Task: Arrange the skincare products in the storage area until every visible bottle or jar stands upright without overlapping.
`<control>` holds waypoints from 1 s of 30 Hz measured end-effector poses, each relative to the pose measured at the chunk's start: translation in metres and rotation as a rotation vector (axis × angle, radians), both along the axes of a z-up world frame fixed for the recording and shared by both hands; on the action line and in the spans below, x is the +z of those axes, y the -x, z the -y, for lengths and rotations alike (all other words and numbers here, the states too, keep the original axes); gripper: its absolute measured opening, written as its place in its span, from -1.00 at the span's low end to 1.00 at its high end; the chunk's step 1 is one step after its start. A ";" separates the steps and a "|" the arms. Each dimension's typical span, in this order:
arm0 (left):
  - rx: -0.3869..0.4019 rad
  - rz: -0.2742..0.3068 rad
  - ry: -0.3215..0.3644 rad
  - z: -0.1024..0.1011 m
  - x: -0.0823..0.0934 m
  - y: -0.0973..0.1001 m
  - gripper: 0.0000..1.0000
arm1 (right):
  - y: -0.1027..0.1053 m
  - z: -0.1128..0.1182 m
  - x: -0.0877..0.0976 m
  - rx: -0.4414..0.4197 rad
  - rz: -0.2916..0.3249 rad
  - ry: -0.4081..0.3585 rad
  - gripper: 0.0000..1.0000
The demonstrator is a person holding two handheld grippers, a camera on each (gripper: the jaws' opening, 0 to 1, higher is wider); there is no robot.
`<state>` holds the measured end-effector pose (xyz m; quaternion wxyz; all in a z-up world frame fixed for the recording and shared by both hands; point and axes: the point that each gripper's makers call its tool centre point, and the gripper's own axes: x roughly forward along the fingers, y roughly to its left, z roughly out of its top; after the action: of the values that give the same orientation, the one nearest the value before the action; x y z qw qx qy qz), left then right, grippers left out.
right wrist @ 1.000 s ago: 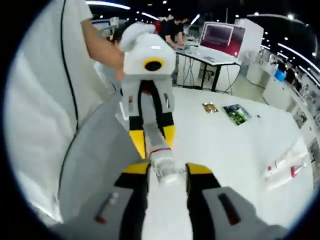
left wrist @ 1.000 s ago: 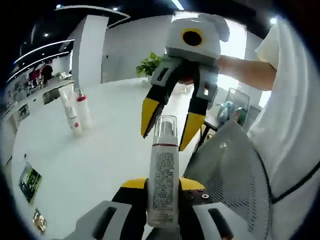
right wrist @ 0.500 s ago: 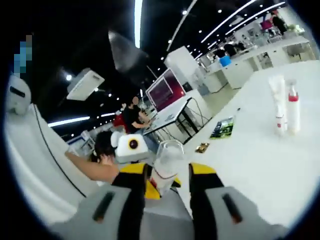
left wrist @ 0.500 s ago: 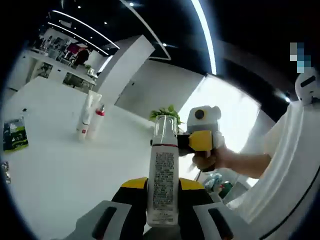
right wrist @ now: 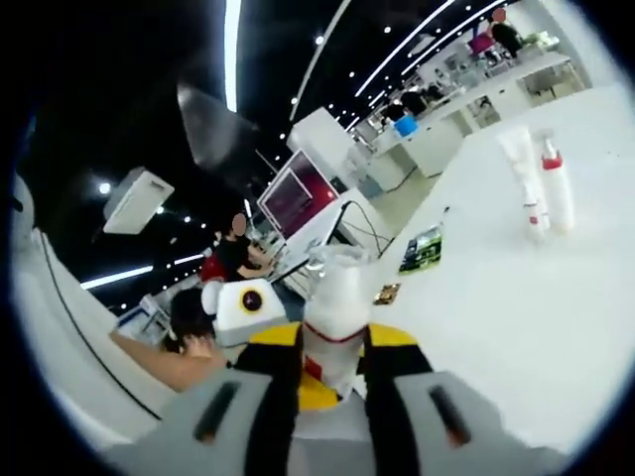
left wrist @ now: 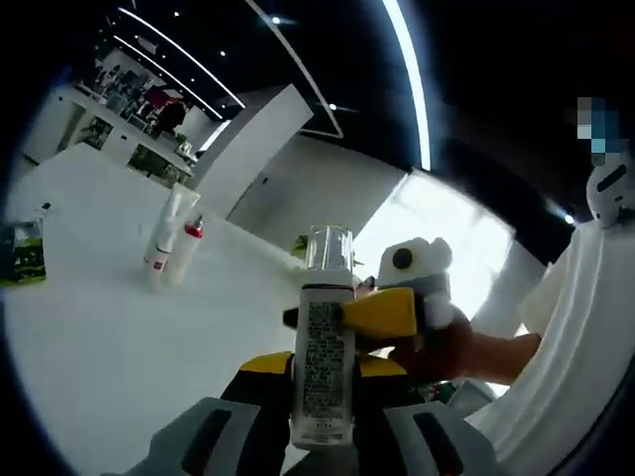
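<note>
White pump bottle (left wrist: 322, 367) sits clamped in the left gripper (left wrist: 322, 397). The right gripper (right wrist: 332, 357) pinches its clear cap (right wrist: 335, 288), well away from the tube (right wrist: 521, 178) and red-capped bottle (right wrist: 556, 188).

white table (left wrist: 109, 337), tube (left wrist: 164, 236), bottle (left wrist: 185, 248), 2 packets (right wrist: 422, 249)

Both views face each other close across one bottle (left wrist: 324, 357), sharing the white table (right wrist: 516, 307).

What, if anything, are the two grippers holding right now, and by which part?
Both hold one bottle: the left gripper clamps its body, the right gripper its neck below the clear cap.
</note>
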<state>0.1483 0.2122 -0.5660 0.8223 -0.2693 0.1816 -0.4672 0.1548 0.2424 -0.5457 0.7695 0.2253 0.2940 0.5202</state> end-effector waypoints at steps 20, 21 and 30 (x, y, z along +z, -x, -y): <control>0.300 0.063 -0.605 -0.097 -0.062 -0.028 -0.06 | -0.057 0.025 -0.008 -0.056 0.190 0.185 -0.54; 0.318 0.067 -0.614 -0.105 -0.062 -0.031 -0.06 | -0.062 0.028 -0.011 -0.063 0.198 0.197 -0.54; 0.368 0.118 -0.833 -0.138 -0.072 -0.041 0.00 | -0.111 0.049 -0.035 -0.105 0.286 0.325 -0.54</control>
<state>0.1895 0.3506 -0.6384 0.9388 0.0838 0.2559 -0.2150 0.2653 0.1937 -0.5806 0.8555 0.0373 0.2496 0.4521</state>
